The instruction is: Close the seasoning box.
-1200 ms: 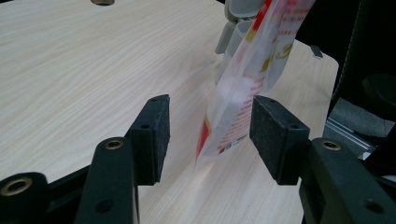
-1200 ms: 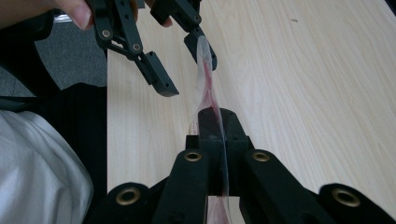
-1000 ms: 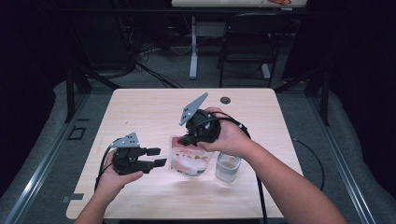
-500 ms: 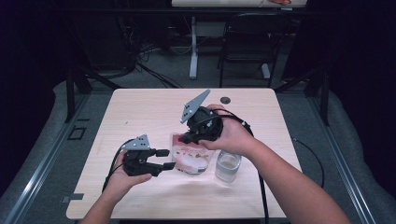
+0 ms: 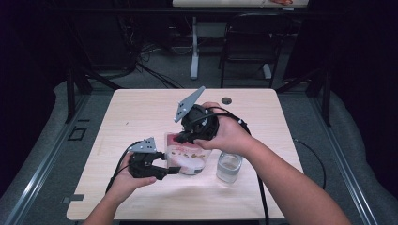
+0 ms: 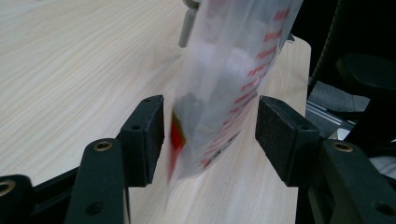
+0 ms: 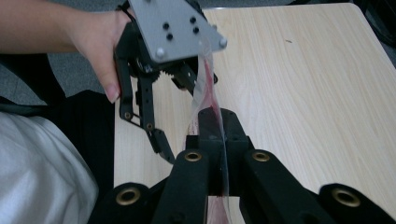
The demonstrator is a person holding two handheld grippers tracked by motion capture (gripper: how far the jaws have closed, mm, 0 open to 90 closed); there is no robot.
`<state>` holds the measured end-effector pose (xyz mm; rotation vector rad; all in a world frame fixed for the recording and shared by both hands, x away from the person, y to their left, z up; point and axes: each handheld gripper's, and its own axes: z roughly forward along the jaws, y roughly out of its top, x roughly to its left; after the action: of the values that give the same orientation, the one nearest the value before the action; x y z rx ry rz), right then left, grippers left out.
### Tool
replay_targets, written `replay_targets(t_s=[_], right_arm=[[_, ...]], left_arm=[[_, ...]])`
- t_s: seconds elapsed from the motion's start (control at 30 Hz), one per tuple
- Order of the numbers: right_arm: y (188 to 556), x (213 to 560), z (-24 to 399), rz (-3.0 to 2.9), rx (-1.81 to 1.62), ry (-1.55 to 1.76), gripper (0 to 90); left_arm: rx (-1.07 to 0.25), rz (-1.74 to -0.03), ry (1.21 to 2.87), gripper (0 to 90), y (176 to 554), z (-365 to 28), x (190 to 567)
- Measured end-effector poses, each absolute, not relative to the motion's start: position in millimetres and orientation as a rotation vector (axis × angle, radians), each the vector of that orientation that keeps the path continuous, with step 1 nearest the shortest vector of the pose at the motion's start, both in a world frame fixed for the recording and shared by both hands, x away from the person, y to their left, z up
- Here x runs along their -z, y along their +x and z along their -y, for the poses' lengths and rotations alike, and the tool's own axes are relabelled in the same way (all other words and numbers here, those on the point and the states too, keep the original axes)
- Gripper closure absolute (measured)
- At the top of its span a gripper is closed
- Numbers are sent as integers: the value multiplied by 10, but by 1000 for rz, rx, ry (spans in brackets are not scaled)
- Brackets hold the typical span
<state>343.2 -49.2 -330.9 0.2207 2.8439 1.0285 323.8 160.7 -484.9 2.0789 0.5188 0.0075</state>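
Note:
A clear plastic bag (image 5: pixel 187 157) with red print and pale contents hangs over the middle of the wooden table (image 5: pixel 141 112). My right gripper (image 5: pixel 179 138) is shut on the bag's red top edge; in the right gripper view its jaws (image 7: pixel 217 126) pinch the film (image 7: pixel 208 88). My left gripper (image 5: pixel 172 169) stands open at the bag's lower left. In the left gripper view the bag's bottom corner (image 6: pixel 229 70) sits between the pads (image 6: pixel 149 135) without being pressed. Its jaws have just been opening.
A glass of water (image 5: pixel 229 166) stands right of the bag, close under the right forearm. A small dark round thing (image 5: pixel 226 100) lies near the table's far edge. Dark floor, cables and a chair lie beyond the table.
The left hand has moved right, up to the bag, and its jaws now stand around the bag's lower corner. The right hand and the bag have stayed put.

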Motion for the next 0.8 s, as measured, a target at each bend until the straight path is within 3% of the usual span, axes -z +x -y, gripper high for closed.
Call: replay_targets(t_s=[0.57, 0.8], right_arm=[[3422, 3229, 462, -2842, -1040, 199, 900], [3413, 3188, 497, -2831, -1048, 202, 900]], left_arm=[[44, -513, 2083, 379, 3319, -1510, 5042], [24, -485, 2080, 419, 3321, -1489, 5066]])
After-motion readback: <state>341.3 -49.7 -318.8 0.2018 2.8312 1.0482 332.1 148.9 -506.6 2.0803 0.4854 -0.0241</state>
